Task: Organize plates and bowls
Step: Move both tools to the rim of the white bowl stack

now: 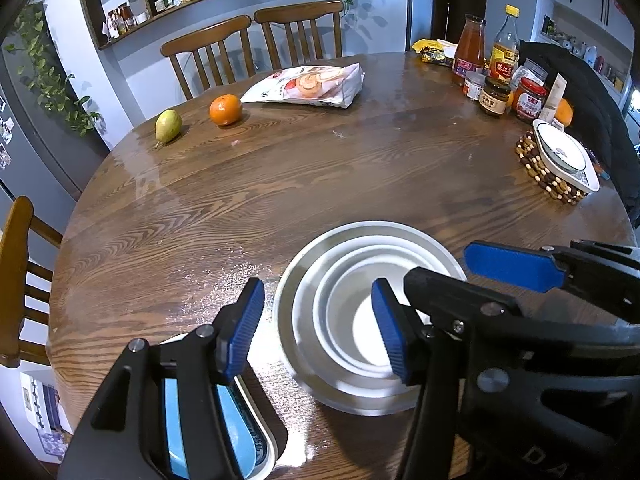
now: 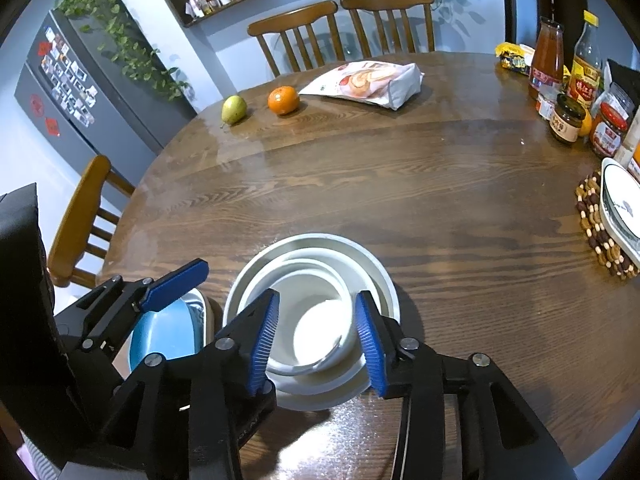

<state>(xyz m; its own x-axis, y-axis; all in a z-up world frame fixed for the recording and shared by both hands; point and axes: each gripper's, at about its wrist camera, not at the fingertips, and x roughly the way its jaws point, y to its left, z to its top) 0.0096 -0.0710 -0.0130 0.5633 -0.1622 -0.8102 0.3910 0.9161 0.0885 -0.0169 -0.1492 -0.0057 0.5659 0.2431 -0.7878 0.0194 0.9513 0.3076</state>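
Observation:
A stack of nested white bowls (image 1: 348,276) (image 2: 304,242) sits on the round wooden table (image 1: 280,184) near its front edge. My left gripper (image 1: 316,332) is open above the stack's left side: one finger hangs outside the rim, the other over the inner bowl. My right gripper (image 2: 318,344) is open too, with a blue pad on either side of the small inner bowl (image 2: 316,328) and neither pressing on it. A blue dish (image 2: 168,332) (image 1: 234,416) lies in a white dish left of the stack, partly hidden by the left gripper.
A white square dish (image 1: 564,160) (image 2: 624,208) rests on a beaded trivet at the right edge. Jars and bottles (image 1: 496,96) crowd the far right. A pear (image 1: 168,126), an orange (image 1: 226,110) and a food bag (image 1: 308,86) lie at the back. Wooden chairs (image 1: 248,48) ring the table.

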